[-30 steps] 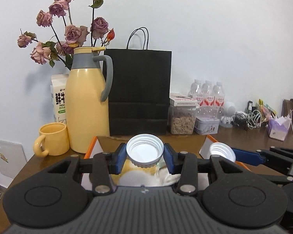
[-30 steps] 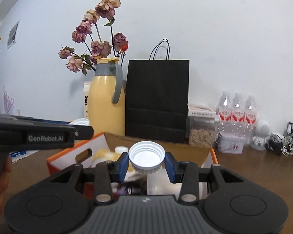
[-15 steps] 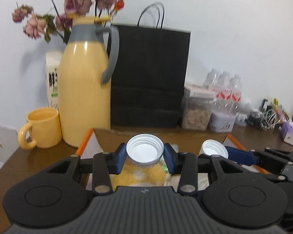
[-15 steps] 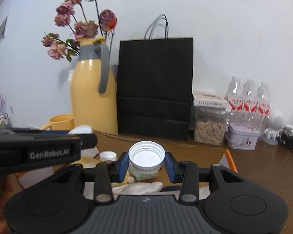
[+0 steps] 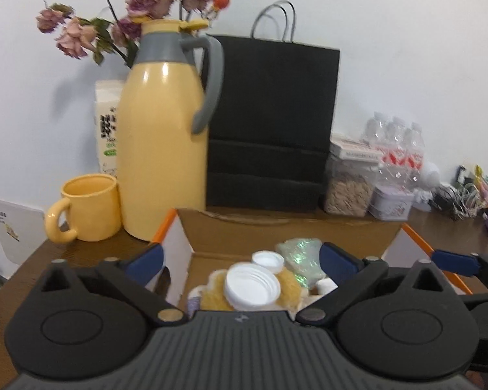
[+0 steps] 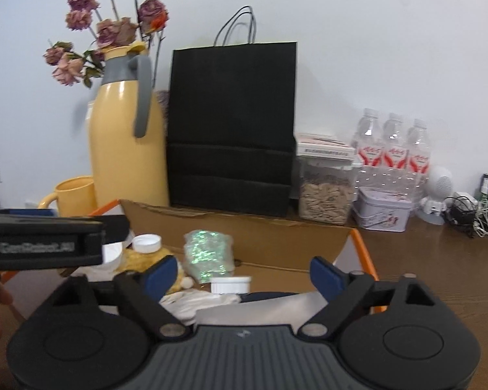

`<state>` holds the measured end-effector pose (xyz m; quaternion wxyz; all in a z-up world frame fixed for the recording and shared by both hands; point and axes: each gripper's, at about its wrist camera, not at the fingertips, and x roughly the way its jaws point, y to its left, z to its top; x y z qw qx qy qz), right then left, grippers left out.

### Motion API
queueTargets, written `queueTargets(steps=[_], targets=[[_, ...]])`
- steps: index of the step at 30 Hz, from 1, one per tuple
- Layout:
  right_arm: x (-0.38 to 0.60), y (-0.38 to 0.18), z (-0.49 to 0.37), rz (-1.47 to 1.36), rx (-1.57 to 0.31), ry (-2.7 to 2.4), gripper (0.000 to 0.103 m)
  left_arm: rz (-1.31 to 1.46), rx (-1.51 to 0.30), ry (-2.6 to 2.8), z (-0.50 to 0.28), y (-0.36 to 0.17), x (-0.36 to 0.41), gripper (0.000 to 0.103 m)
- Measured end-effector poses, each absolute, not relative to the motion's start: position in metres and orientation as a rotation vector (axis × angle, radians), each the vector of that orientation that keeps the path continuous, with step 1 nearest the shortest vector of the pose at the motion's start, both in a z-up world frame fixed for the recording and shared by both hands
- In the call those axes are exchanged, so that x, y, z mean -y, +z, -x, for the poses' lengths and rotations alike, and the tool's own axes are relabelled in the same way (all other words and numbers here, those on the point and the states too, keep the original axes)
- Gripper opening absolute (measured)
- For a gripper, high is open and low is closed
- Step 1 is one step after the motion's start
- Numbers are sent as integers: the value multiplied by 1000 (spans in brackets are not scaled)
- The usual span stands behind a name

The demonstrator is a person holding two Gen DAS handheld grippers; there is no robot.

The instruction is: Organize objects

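Both tools hang over the cardboard box (image 5: 276,230), jaws spread wide and holding nothing. Below the left tool (image 5: 240,258), 1 white cap (image 5: 252,287) lies in the box; another white cap (image 6: 231,284) lies under the right tool (image 6: 242,271).

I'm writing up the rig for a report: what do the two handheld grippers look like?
Both match: a dark grey ribbed body, two black linkage arms over round black discs with silver pivot bolts, and blue pads on the fingertips of the left gripper and right gripper. Seen side-on from the right wrist, the left gripper's black bar bears blurred pale GenRobot.AI lettering.
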<state>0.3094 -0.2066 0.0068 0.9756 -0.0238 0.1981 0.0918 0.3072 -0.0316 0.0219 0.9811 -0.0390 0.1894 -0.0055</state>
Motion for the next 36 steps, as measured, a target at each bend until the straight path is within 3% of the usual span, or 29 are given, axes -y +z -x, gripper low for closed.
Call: queueTargets(steps=[2, 16, 36], targets=[[210, 7, -310, 34, -400, 181, 103, 86, -381, -10, -307, 23, 30, 103], [216, 23, -291, 44, -376, 155, 103, 66, -360, 24, -288, 38, 29, 103], [223, 43, -155, -11, -395, 192, 103, 0, -407, 52, -145, 52, 12, 103]])
